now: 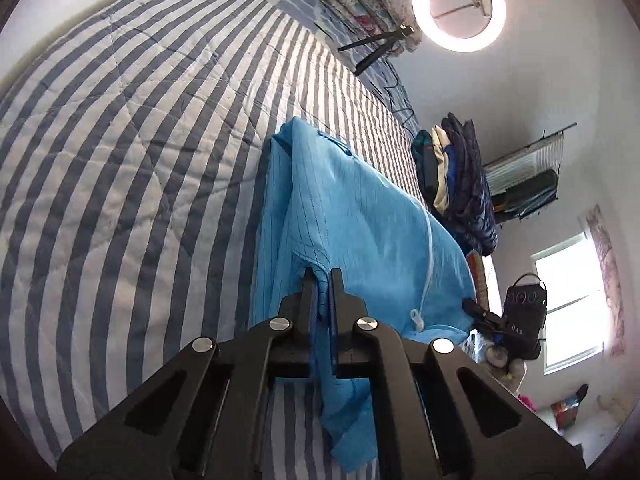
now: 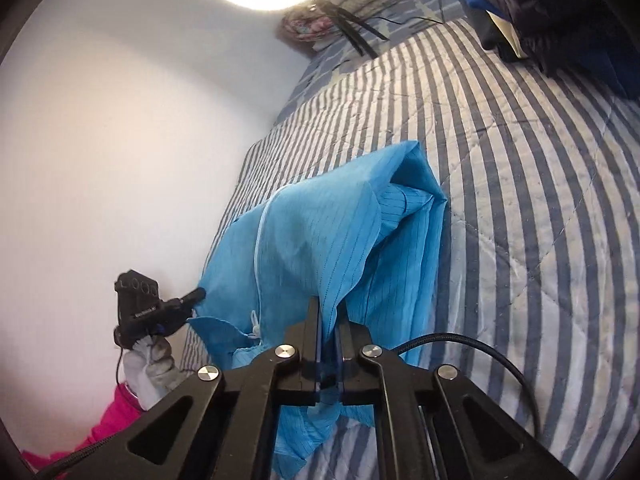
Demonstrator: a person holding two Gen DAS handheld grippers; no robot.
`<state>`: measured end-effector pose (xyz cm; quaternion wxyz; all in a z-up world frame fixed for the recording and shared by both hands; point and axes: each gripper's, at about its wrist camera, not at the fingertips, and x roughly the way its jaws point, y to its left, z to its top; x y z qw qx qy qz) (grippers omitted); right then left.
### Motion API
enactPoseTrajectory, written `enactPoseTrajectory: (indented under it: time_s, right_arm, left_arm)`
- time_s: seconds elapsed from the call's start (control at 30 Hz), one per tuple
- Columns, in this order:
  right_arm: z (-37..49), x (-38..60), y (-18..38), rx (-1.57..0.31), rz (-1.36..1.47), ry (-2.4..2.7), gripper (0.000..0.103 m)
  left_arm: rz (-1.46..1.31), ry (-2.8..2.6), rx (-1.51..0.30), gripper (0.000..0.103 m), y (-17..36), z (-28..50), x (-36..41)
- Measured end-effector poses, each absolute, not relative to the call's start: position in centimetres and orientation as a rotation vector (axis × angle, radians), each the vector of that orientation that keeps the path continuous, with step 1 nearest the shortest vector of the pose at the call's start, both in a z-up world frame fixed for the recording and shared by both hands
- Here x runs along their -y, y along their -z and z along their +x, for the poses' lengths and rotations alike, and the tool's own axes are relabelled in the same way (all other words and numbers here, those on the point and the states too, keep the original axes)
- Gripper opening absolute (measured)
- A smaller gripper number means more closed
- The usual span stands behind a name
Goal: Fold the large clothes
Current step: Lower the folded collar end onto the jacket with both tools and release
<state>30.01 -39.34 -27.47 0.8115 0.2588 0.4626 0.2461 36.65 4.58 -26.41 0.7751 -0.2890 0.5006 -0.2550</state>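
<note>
On the bed (image 1: 120, 160), both tools are pinching the garment (image 1: 352, 216): left tool (image 1: 320, 276) and right tool (image 2: 328, 304) each clamping an edge, cloth draping between, likely spreading it taut for a clean fold.

Home bedroom (striped quilt (image 1: 132, 152) on bed)

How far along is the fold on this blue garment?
Done: the blue garment lies on the striped quilt, apparently already folded lengthwise into a narrow band. In hand: the left gripper and right gripper are each shut on a near corner of it. Left: carry that edge over to the far end, flatten, then add it to the folded stack.
</note>
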Motion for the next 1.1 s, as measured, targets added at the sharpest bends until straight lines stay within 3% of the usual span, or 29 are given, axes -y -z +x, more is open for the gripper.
enactPoseTrajectory:
  time_s: [0.27, 0.33, 0.4, 0.5, 0.67, 0.73, 0.77, 0.8, 0.9, 1.03, 1.1]
  right_arm:
    - [29.8, 36.8, 32.0, -1.098, 0.448, -0.456, 0.004]
    - [29.7, 37.1, 30.9, -1.091, 0.433, -0.467, 0.016]
    - [29.4, 37.9, 28.9, -1.034, 0.447, -0.497, 0.042]
    - [29.9, 39.8, 26.9, -0.947, 0.526, -0.521, 0.060]
    - [34.7, 41.6, 28.6, -0.963, 0.678, -0.458, 0.058]
    - [36.2, 41.1, 29.3, -0.975, 0.694, -0.455, 0.032]
    - [36.9, 40.6, 29.5, -0.991, 0.683, -0.466, 0.012]
    - [37.3, 40.1, 29.2, -1.004, 0.629, -0.448, 0.006]
    - [38.2, 38.6, 28.6, -1.012, 0.420, -0.394, 0.001]
    - [40.4, 39.2, 30.6, -1.053, 0.393, -0.328, 0.001]
    - [40.5, 38.8, 30.2, -1.060, 0.360, -0.335, 0.012]
  left_arm:
    - [-0.455, 0.467, -1.129, 0.003, 29.4, 36.6, -2.7]
    - [-0.425, 0.471, -1.109, 0.004, 28.6, 36.2, -2.6]
    - [-0.376, 0.461, -1.071, 0.010, 27.1, 35.6, -2.8]
    - [-0.317, 0.446, -1.000, 0.011, 24.7, 34.8, -3.0]
    - [-0.247, 0.485, -0.924, 0.011, 22.0, 35.2, -0.9]
    - [-0.238, 0.509, -0.928, 0.011, 21.7, 35.8, 0.5]
    - [-0.233, 0.524, -0.931, 0.011, 21.7, 36.1, 1.0]
    - [-0.225, 0.534, -0.933, 0.011, 21.7, 36.4, 1.5]
    - [-0.181, 0.546, -0.931, 0.011, 22.0, 37.4, 3.1]
    - [-0.137, 0.518, -1.033, 0.011, 25.5, 40.0, 4.9]
    - [-0.167, 0.510, -1.060, 0.011, 26.2, 40.4, 4.6]
